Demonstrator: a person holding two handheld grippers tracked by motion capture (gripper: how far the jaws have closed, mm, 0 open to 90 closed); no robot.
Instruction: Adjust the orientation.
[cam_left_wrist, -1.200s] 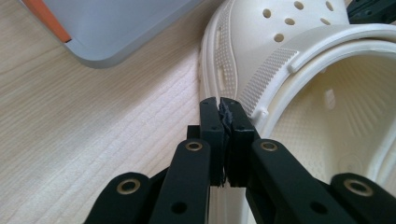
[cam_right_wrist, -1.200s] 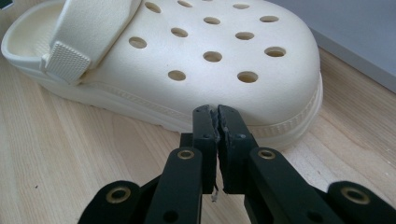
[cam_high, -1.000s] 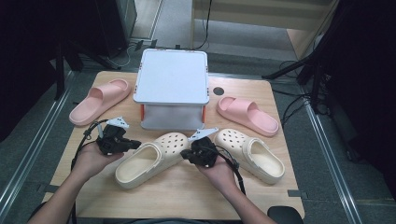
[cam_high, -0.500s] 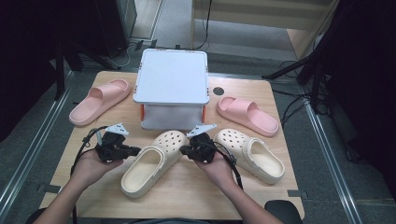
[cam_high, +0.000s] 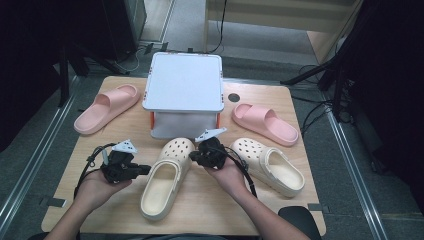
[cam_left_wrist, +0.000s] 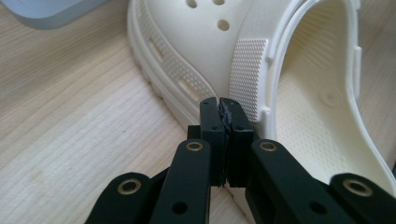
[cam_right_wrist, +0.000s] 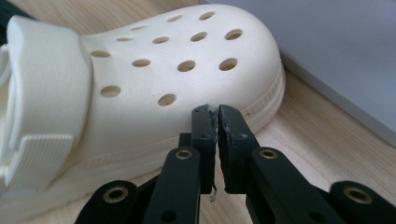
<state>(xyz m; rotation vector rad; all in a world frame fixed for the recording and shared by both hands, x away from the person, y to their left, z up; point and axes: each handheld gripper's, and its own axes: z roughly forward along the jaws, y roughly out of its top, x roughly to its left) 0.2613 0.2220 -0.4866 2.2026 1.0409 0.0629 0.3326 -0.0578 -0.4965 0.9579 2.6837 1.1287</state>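
Left tool (cam_high: 145, 169) sits with its jaws pressed together on nothing, tips pointing at the left flank of the nearer cream perforated foam clog (cam_high: 162, 185), at or just short of the side wall; in the left gripper view the closed tips (cam_left_wrist: 224, 109) stand beside the textured strap pivot of that clog (cam_left_wrist: 289, 93), contact not certain. Right tool (cam_high: 196, 156) likewise closed and empty, a hairline slit between the pads, resting on the opposite side of the same clog near its toe; the right gripper view puts the tips (cam_right_wrist: 214, 114) just below the holed toe cap (cam_right_wrist: 154, 84), close to the sole rim. Clog lies on the pale wooden counter (cam_high: 225, 210), toe toward the white lidded plastic storage box (cam_high: 184, 92) at the counter's middle back, heel toward the person. Second cream perforated foam clog (cam_high: 272, 165) lies just right of the right hand, toe angled toward the box. Two pink foam slide sandals flank the box: one (cam_high: 106, 107) at the left rear, one (cam_high: 265, 122) at the right rear, both well apart from the tools. Each tool is carried in a hand, with forearms entering from the bottom edge, a black cable trailing from each, and a grey three-cornered plate on top.
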